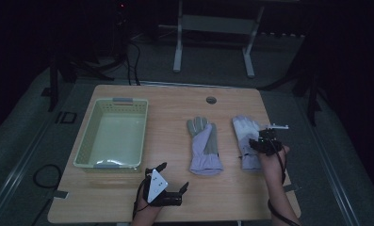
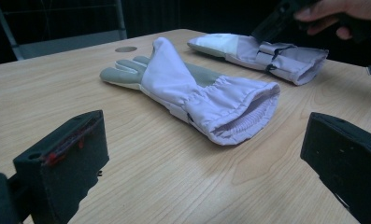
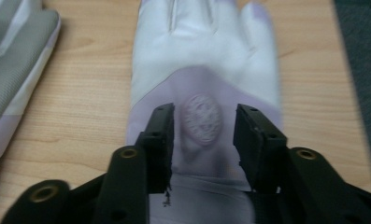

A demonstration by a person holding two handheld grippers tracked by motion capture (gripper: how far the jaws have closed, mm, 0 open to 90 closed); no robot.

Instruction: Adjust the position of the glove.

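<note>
The right gripper [image 3: 203, 122], fingers apart, hovers over the right glove [image 1: 247, 141] lying flat near the table's [image 1: 175, 103] right edge, poised to lower and pinch, while the left gripper [image 2: 206, 158] waits spread wide.

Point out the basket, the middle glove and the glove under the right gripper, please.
basket [image 1: 136, 104]: high view, on its far rim.
middle glove [image 2: 174, 77]: left gripper view, on the pale back of the hand.
right glove [image 3: 202, 42]: right gripper view, on the white back above the badge.
</note>
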